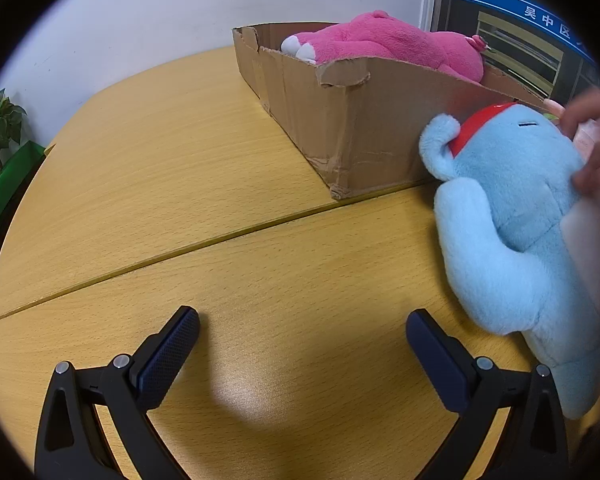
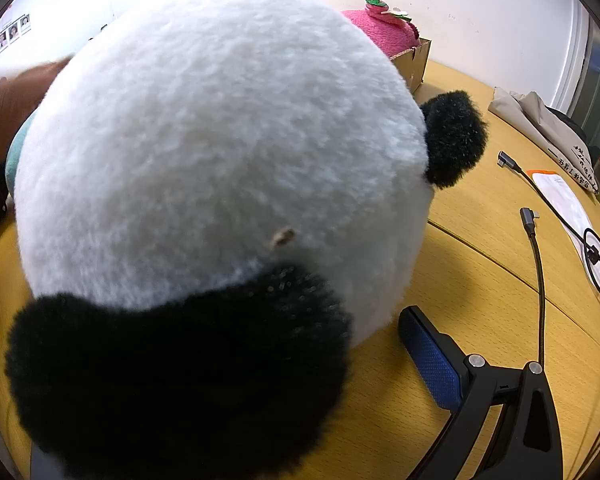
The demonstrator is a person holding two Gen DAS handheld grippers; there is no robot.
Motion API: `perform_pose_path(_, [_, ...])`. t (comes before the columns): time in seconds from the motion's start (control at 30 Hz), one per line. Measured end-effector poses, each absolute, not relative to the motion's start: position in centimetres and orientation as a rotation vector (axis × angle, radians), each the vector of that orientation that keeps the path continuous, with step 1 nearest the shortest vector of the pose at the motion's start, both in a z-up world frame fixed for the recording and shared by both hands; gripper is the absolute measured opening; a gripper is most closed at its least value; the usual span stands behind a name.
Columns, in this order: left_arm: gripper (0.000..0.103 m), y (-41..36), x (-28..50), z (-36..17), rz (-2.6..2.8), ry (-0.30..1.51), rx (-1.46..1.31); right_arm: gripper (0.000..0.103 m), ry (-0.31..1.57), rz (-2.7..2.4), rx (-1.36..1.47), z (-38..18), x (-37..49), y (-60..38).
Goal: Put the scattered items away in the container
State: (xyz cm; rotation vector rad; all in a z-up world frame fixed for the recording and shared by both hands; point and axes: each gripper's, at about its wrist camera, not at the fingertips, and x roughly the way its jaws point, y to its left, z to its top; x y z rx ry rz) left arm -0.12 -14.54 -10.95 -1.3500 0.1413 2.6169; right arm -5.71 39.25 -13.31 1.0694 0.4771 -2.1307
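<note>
- Left gripper (image 1: 302,328) sits low over the yellow wood-grain tabletop (image 1: 188,184) with its two dark textured pads spread wide and nothing between them, just bare table.
- Right gripper (image 2: 352,344) is trickier: only its blue-padded finger (image 2: 430,364) on the right shows, and the big round black-and-white panda plush (image 2: 220,168) covers the other side completely. The plush fills the space in front of that finger and bulges over where the second one would be, so I honestly can't tell if it's being squeezed or the fingers are just sitting around it.
- Just ahead and to the right of the left gripper, a light blue plush toy with a red band on its head (image 1: 512,220) is lying on the table, its head end right up against the box wall. A bare hand (image 1: 598,148) at the right edge of the left wrist view has its fingers on it.
- Right of the right gripper, two black cables with angled plugs (image 2: 534,240) run across the table, next to a white paper sheet (image 2: 568,208) and, further back, a folded beige cloth bag (image 2: 540,120).
- Further ahead, the torn brown cardboard box (image 1: 340,120) stands on the table, with a fuzzy pink plush toy (image 1: 388,42) already lying inside it, poking above the rim.
- Way off to the left of the left gripper there's a green potted plant (image 1: 0,124) by the white wall.
</note>
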Motion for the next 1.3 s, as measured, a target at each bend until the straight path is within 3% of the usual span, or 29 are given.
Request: perform_pose_path(1.3, [0.103,-15.4,0.9,-11.1,2.627,0.132,-1.355,0.103,0.477,-2.13,1.069,-13.7,-6.1,39.2])
